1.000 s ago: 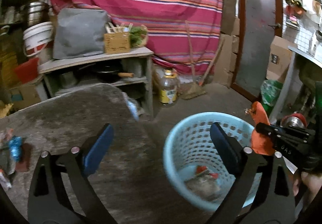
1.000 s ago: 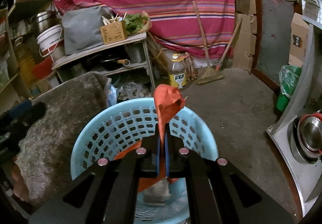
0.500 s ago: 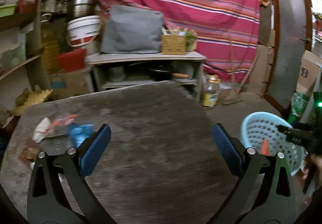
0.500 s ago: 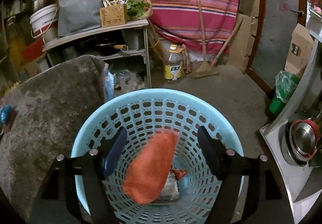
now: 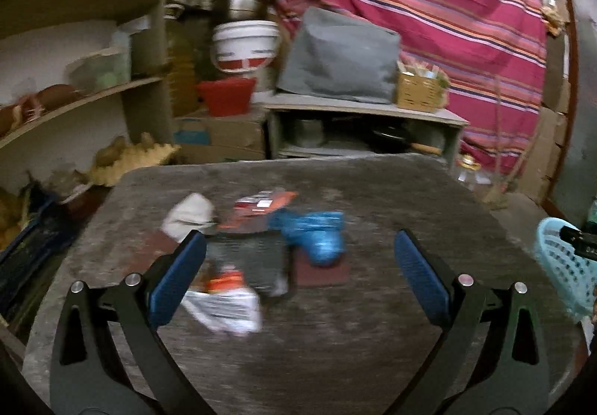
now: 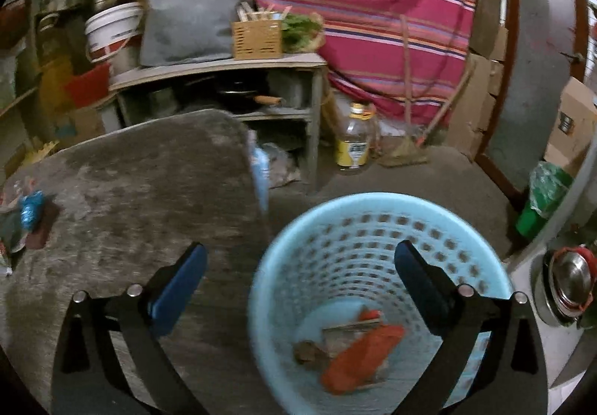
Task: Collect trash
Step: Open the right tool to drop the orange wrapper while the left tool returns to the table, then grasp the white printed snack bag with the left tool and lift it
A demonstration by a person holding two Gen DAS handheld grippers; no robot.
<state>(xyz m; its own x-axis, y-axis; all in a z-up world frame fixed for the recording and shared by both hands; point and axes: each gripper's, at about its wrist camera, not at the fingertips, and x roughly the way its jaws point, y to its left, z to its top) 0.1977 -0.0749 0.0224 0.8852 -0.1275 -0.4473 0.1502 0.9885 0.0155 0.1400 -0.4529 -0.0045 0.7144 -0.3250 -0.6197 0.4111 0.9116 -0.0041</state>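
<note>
on the worn grey table point(image 5: 373, 321), wrappers point(image 5: 257, 247) beside cluttered shelves point(image 5: 74, 101).

Left wrist view: looks forward and down between its spread fingers point(image 5: 179, 267) at nearby trash on the grey table point(image 5: 335, 340). Right wrist view: looks steeply down past its fingers point(image 6: 419, 284) into the blue basket point(image 6: 283, 254) close below. Shared by both: the table, basket rim point(image 5: 552, 247), striped curtain point(image 5: 466, 23) and low shelf point(image 6: 224, 68) beyond the fingertips.
</note>
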